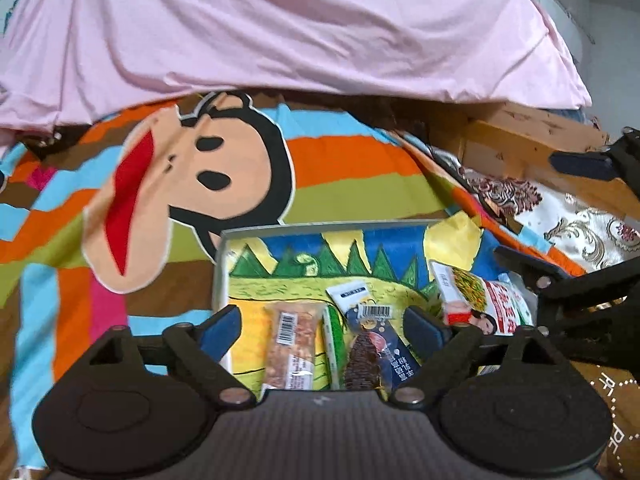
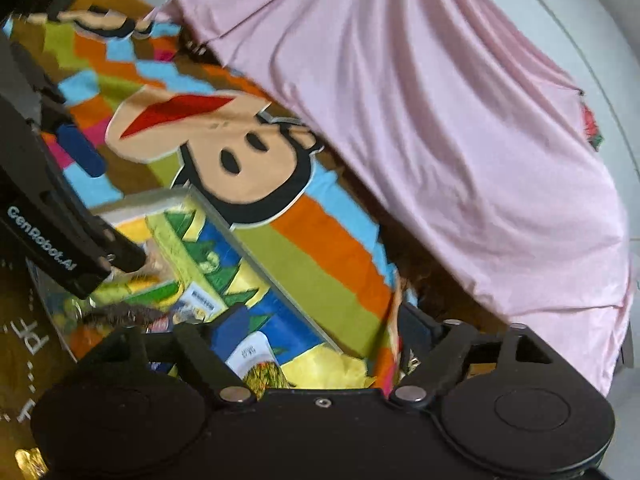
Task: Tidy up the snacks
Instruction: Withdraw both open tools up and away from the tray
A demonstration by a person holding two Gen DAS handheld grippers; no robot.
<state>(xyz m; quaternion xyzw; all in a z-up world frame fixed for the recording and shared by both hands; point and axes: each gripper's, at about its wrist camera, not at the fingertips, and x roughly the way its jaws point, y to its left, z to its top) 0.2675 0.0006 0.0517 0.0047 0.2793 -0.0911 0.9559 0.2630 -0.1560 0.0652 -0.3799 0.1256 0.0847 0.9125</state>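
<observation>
The surface was a striped blanket (image 1: pixel 352 168) in orange, green, blue and brown, printed with a big cartoon monkey face (image 1: pixel 192 184). A pink sheet (image 1: pixel 280 28) was draped over something bulky behind it. Off to the right a patch of white and gold brocade cloth (image 1: pixel 576 224) showed, with brown cardboard (image 1: pixel 520 136) behind that.

On the blanket sat a shallow tray (image 1: pixel 320 226) with a pale rim, its floor painted with green peaks, blue sky and yellow ground. The snacks lay inside it: a clear-wrapped nut bar (image 1: pixel 290 348) toward the left, a dark blue packet (image 1: pixel 376 344) with a barcode beside it, and a white and red packet (image 1: pixel 476 300) showing green vegetables at the right end.

The left gripper (image 1: pixel 320 328) hovered over the near edge of the tray, jaws wide apart with nothing between them, the nut bar and blue packet lying below the gap. The right gripper (image 2: pixel 320 332) also stood spread and empty, over the tray's right end above the vegetable packet.
</observation>
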